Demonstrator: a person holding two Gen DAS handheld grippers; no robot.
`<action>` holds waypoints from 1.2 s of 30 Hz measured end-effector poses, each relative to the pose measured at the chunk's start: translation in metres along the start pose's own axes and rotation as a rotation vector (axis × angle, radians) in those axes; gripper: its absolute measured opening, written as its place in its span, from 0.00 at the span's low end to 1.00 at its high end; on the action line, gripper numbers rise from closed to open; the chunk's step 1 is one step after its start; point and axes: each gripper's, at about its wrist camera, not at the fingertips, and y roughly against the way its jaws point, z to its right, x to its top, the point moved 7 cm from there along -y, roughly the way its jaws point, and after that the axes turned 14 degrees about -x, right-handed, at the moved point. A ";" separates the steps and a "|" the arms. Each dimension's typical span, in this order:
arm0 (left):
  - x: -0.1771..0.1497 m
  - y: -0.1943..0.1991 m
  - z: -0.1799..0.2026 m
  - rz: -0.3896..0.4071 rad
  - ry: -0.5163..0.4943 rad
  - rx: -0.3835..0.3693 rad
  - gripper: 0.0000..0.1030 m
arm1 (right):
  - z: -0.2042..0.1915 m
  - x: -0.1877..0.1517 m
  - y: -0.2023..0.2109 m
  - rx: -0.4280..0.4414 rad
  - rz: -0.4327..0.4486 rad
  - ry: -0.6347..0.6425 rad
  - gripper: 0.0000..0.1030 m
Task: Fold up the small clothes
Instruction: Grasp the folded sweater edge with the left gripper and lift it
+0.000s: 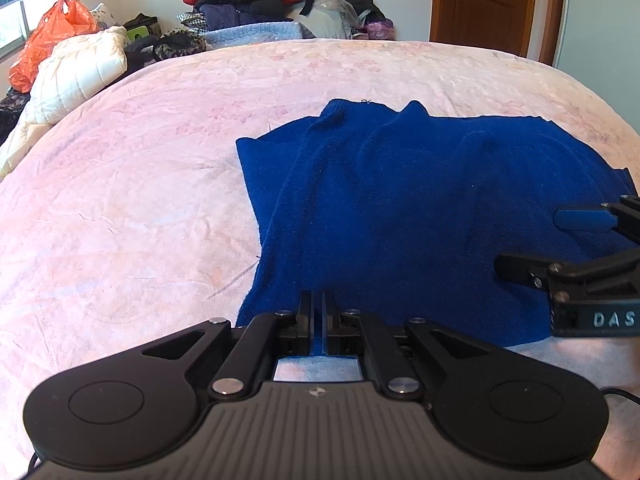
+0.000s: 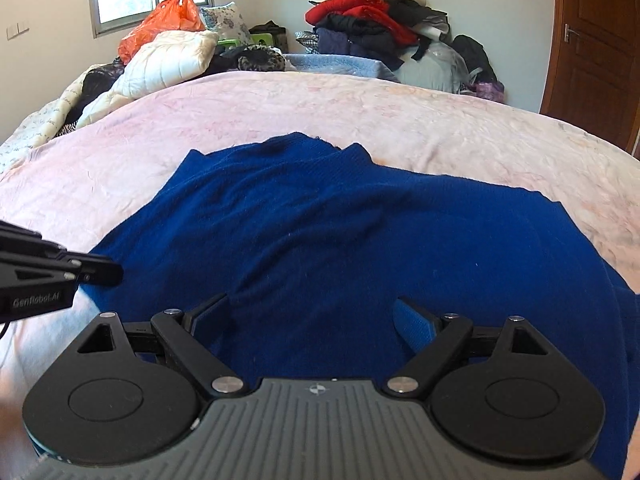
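A dark blue knit garment (image 1: 420,200) lies spread on the pink bedspread (image 1: 140,200); it also shows in the right wrist view (image 2: 340,240). My left gripper (image 1: 319,300) is shut on the garment's near hem at its left side. My right gripper (image 2: 316,320) is open, its fingers spread wide just above the garment's near edge, to the right of the left gripper. The right gripper shows at the right edge of the left wrist view (image 1: 560,240), and the left gripper at the left edge of the right wrist view (image 2: 100,274).
A white quilted duvet (image 1: 76,72) and an orange plastic bag (image 1: 48,40) lie at the bed's far left. A pile of clothes (image 2: 372,28) is stacked against the far wall. A brown wooden door (image 2: 592,52) stands at the right.
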 end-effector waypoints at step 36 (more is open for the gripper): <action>0.094 -0.094 -0.082 -0.057 0.449 -0.634 0.80 | -0.142 -0.005 0.006 -0.317 0.329 0.642 0.95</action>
